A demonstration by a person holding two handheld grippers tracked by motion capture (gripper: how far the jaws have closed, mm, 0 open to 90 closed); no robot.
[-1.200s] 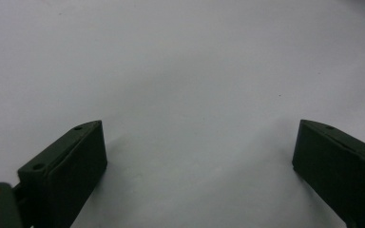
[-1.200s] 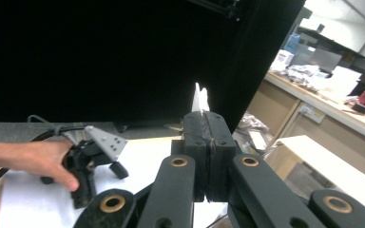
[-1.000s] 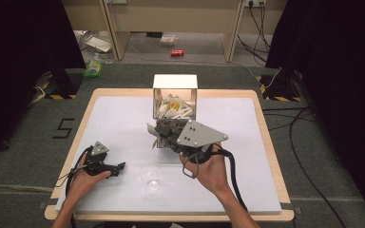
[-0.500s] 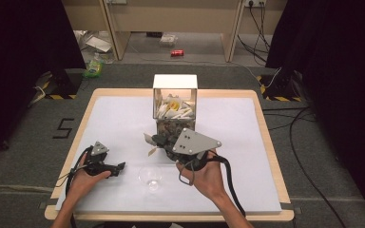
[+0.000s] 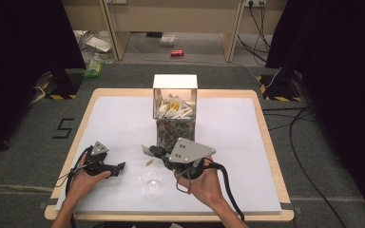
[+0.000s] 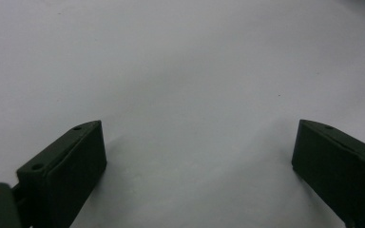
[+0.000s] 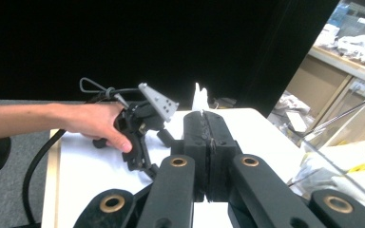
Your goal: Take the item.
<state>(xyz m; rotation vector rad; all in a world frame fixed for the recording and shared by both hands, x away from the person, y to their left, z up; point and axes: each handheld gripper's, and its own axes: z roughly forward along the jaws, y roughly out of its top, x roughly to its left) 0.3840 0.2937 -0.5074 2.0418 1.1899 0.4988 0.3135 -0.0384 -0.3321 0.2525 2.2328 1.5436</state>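
Right gripper (image 5: pixel 148 151): we see its black jaws pressed flat together, pinching a small white packet (image 7: pixel 200 99), thin and crinkled, whose pointed top sticks up above the pads in the right gripper view.
Packet position: in the high view we find it at the jaw tips, above the white table surface, just up and left of the clear cup (image 5: pixel 150 178) and in front of the box (image 5: pixel 175 110).
Grey plate: we note a flat, three-cornered metal plate with small holes on top of the right gripper.
Left gripper (image 5: pixel 120 166): we see its two blocky matte-black jaws standing wide apart with nothing between them, low over the table near its left front corner.
Clear cup: a small, round, transparent plastic cup, standing on the table between the two hands.
Box: a tall, square, clear-walled container with a white rim, loosely filled with white packets and one yellow piece near the top; darker, speckled contents show through its lower part.
Table (image 5: pixel 247 142): smooth matte white sheet framed by a pale wooden edge with rounded corners.
Cables: thick black rubbery leads trail from both grippers.
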